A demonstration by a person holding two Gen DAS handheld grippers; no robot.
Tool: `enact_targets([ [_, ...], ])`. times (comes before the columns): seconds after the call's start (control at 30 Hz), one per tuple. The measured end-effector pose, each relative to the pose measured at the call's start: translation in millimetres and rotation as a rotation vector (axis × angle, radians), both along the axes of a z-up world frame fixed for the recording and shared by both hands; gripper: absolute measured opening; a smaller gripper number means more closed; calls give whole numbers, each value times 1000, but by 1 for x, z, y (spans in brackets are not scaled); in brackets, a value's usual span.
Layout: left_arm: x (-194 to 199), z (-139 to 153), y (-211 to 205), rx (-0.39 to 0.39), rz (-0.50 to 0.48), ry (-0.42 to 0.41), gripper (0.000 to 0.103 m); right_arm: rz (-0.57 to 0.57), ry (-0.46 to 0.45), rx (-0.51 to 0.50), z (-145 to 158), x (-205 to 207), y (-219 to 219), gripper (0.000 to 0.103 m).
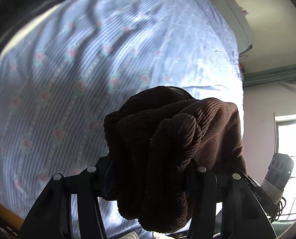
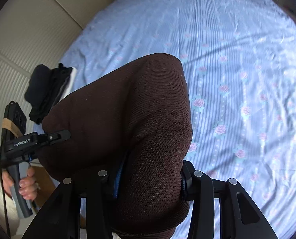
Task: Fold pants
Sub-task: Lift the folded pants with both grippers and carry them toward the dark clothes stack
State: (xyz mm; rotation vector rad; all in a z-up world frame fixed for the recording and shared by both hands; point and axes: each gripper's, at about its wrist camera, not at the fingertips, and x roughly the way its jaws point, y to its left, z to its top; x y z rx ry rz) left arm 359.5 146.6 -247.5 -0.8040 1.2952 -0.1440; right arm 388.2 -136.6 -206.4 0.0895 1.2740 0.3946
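Note:
The brown corduroy pants (image 1: 168, 139) are bunched between the fingers of my left gripper (image 1: 148, 177), which is shut on them above the bed. In the right wrist view the same pants (image 2: 128, 109) stretch as a broad brown band from my right gripper (image 2: 150, 181), shut on the cloth, across to the left gripper (image 2: 54, 136) at the left, held by a hand. The pants hang in the air over the blue bedsheet (image 2: 237, 59). The fingertips of both grippers are hidden by the cloth.
A stack of dark folded clothes (image 2: 46, 91) lies at the bed's left edge, near a cream wardrobe (image 2: 18, 45). Dark cloth (image 1: 18, 10) shows at the upper left of the left wrist view. A bright window (image 1: 291, 149) is at the right.

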Motion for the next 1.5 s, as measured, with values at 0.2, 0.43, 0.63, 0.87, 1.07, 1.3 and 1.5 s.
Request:
enact_targets([
  [0.2, -33, 63, -9, 50, -15, -127, 52, -6, -116, 28, 60, -41, -7, 44],
  [0.43, -75, 146, -3, 100, 27, -292, 50, 0, -265, 87, 131, -91, -2, 44],
  [0.63, -109, 192, 24, 121, 51, -374, 49, 37, -364, 142, 180, -123, 29, 44],
  [0.87, -134, 217, 86, 107, 72, -449, 48, 60, -418, 178, 205, -141, 86, 44],
  [1.07, -138, 218, 167, 96, 12, -495, 47, 14, -430, 195, 207, -146, 157, 44],
  [1.3, -149, 213, 262, 64, -1, -472, 47, -46, -397, 211, 198, -166, 253, 44],
  [1.5, -163, 210, 315, 51, 70, -478, 47, 23, -391, 225, 200, -158, 294, 44],
])
